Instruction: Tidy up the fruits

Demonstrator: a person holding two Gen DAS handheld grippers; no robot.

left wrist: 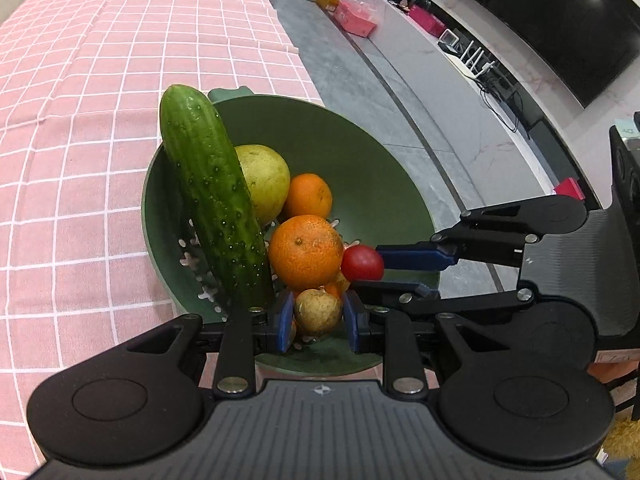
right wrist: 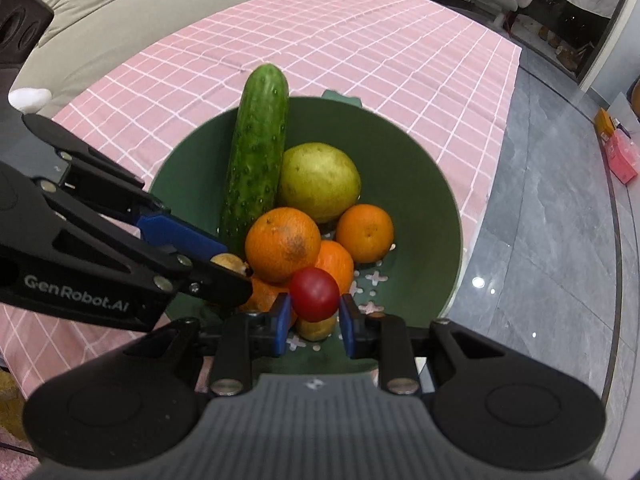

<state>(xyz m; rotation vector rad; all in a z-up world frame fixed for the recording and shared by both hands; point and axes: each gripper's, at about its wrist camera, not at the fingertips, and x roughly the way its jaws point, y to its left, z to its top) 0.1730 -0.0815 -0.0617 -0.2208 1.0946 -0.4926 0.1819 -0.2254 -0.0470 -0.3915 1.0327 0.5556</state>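
A green perforated bowl (left wrist: 360, 152) (right wrist: 420, 184) stands on the pink checked tablecloth near the table's edge. In it a cucumber (left wrist: 212, 200) (right wrist: 256, 152) leans on the rim, beside a yellow-green pear (left wrist: 266, 178) (right wrist: 318, 180) and several oranges (left wrist: 306, 252) (right wrist: 282, 244). My left gripper (left wrist: 318, 314) (right wrist: 236, 266) is shut on a small tan fruit (left wrist: 318, 310) (right wrist: 228, 261), low over the bowl's near side. My right gripper (right wrist: 314, 308) (left wrist: 370, 272) is shut on a red cherry tomato (right wrist: 314, 294) (left wrist: 362, 263) just above the oranges. The two grippers are close together.
The tablecloth (left wrist: 80, 120) (right wrist: 360, 40) stretches away behind the bowl. Right of the bowl the table ends above a grey tiled floor (left wrist: 360, 72) (right wrist: 540, 220). A beige sofa (right wrist: 120, 8) stands beyond the table. A low white bench (left wrist: 420, 36) carries pink boxes.
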